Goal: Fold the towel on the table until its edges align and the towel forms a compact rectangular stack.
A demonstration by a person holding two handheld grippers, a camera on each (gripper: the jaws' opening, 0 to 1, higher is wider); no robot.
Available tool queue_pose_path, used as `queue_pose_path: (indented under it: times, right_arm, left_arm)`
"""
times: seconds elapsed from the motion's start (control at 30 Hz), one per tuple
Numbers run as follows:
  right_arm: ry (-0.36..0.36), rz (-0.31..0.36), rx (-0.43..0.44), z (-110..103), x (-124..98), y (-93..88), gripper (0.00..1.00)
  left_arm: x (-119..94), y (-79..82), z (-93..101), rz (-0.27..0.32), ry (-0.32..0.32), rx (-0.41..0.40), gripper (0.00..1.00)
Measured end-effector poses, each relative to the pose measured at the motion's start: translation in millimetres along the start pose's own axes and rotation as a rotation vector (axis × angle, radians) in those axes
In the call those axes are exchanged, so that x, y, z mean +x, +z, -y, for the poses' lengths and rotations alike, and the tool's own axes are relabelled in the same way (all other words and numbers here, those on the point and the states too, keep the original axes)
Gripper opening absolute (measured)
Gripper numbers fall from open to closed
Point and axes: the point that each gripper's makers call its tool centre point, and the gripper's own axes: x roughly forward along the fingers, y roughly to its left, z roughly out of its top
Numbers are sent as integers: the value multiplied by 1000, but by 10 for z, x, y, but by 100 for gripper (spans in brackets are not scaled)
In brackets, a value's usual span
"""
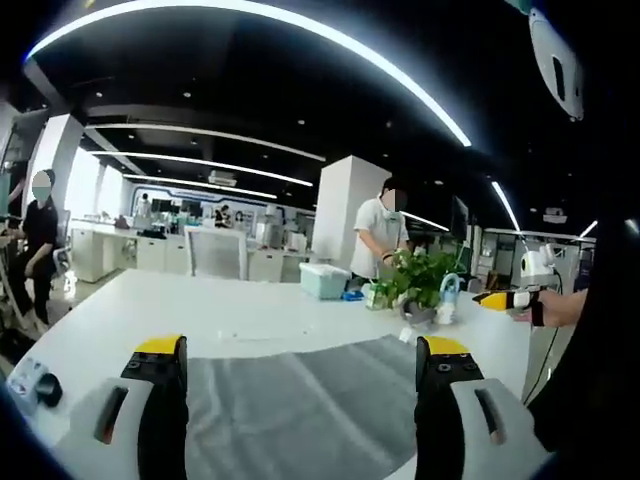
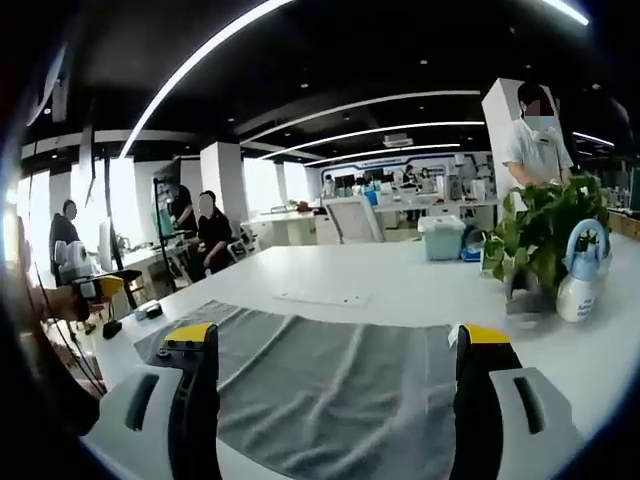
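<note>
A grey towel (image 1: pixel 300 400) lies spread out flat on the white table (image 1: pixel 230 310), with light creases running along it. In the left gripper view my left gripper (image 1: pixel 302 350) is open, hovering above the towel's near edge with nothing between its yellow-tipped jaws. At the far right of that view a hand holds my right gripper (image 1: pixel 508 298) off the table. In the right gripper view the towel (image 2: pixel 330 380) stretches across the table (image 2: pixel 400 270), and my right gripper (image 2: pixel 338 340) is open above it. The left gripper (image 2: pixel 95 288) appears at the left edge there.
A potted plant (image 2: pixel 545 235) and a spray bottle (image 2: pixel 580 275) stand past the towel, with a teal box (image 2: pixel 440 238) farther back. A thin white strip (image 2: pixel 320 297) lies beyond the towel. Small black devices (image 2: pixel 112 326) sit by one corner. People stand and sit around.
</note>
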Motion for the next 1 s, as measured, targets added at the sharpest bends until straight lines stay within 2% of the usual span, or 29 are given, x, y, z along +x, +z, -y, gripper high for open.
queue_pose_path:
  times: [0.2,0.3,0.4,0.43,0.47,0.57,0.7,0.77,0.8,0.87,0.93,1.0]
  right_arm:
    - [2,8,7,-14,9,17,99]
    - [2,13,31,-13,8,26,98]
    - [34,28,45,-63,-3,46,86]
    - [52,19,59,-95,-6,32,79]
    - [62,16,71,-113,-5,25,77]
    - [68,25,79,-128,10,35,79]
    - [95,25,84,-180,22,37,72]
    - [135,84,75,-255,38,126,71]
    - [146,92,89,-284,32,140,71]
    - [152,94,87,-301,31,151,67]
    - [167,84,85,-330,35,144,57]
    - [178,67,88,-348,46,126,53]
  left_arm:
    - [4,17,-20,-12,12,15,94]
    - [4,35,-28,-11,7,-20,93]
    - [-5,-1,-53,-48,6,-44,86]
    - [-7,-2,-55,-49,7,-44,84]
    - [-13,-2,-57,-48,6,-42,83]
    - [-28,35,-84,-29,14,-43,83]
    - [-39,49,-89,-23,4,-45,76]
    - [-36,48,-79,-22,-2,-46,75]
    - [-33,42,-76,-24,-3,-47,75]
    - [-24,22,-66,-32,-5,-40,75]
    - [-20,-3,-45,-42,-15,-44,73]
    - [-17,-17,-27,-44,-21,-50,72]
